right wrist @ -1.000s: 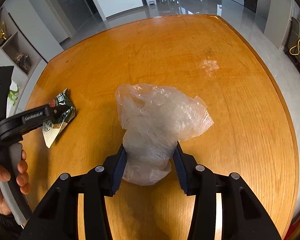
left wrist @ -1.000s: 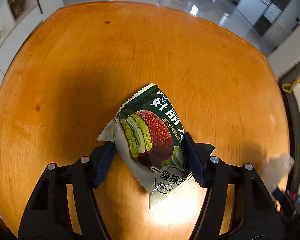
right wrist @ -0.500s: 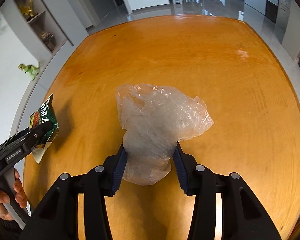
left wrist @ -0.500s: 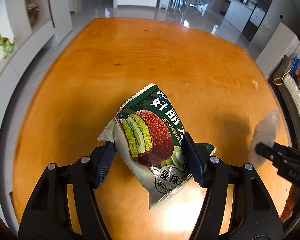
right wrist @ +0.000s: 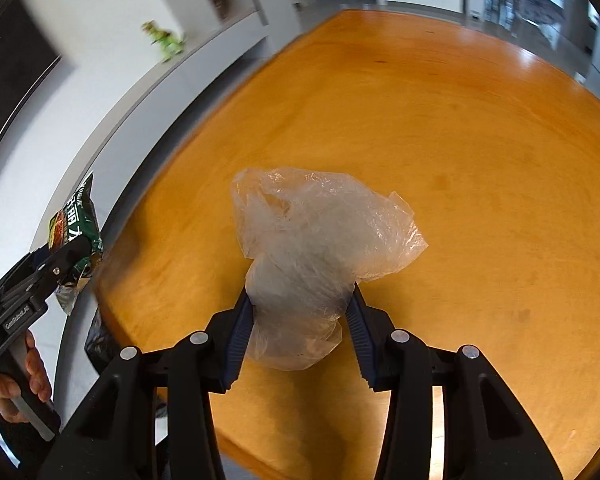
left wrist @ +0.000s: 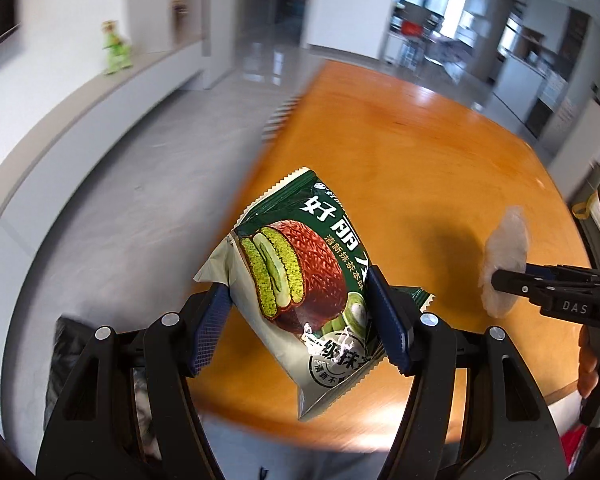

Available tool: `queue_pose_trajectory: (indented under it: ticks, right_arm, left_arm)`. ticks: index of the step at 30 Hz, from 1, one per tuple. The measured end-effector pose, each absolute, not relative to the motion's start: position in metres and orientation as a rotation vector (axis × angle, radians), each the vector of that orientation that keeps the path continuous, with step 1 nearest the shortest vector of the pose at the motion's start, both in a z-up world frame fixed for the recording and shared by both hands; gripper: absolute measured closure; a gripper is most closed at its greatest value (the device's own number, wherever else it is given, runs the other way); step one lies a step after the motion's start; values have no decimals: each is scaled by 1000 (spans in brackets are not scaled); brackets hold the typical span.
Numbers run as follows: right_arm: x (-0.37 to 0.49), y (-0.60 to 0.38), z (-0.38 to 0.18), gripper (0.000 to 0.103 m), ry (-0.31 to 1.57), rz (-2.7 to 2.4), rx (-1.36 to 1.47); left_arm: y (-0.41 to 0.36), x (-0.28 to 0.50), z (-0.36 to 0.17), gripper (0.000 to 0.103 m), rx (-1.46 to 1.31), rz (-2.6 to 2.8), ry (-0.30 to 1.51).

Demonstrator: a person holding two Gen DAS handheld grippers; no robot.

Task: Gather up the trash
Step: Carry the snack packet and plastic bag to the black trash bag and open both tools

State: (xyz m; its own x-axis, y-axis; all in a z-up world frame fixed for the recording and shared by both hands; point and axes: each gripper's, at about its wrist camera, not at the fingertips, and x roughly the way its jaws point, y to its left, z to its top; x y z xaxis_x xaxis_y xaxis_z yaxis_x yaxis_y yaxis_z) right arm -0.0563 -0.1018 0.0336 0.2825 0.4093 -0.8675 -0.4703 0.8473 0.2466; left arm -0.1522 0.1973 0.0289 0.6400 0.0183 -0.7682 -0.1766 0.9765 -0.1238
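Squeezing a green snack wrapper, the left tool holds it up over the bench edge. At 3 o'clock from it, the right tool pinches a crumpled clear plastic bag above the orange bench top.

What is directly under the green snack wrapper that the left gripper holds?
The snack wrapper, clamped in the left gripper, hangs over the edge of the wooden table, with grey floor beside. The wrapper itself hides whatever lies directly below it.
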Motion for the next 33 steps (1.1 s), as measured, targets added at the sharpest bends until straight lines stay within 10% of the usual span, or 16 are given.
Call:
queue_pose_trajectory:
  ticks: [24,27,33]
  right_arm:
    - [-245,194,-23,44,1209,1187,-491]
    - [-256,217,-26,26,1194,1199,-519]
    - [-263,204,-16,26,1123,1191,-543]
  left_arm:
    - [406,-404,-19,37,-536,662,812]
    - [417,-418,-15,6,-553,773,794]
    - [426,-438,-10,6,-520,892,777]
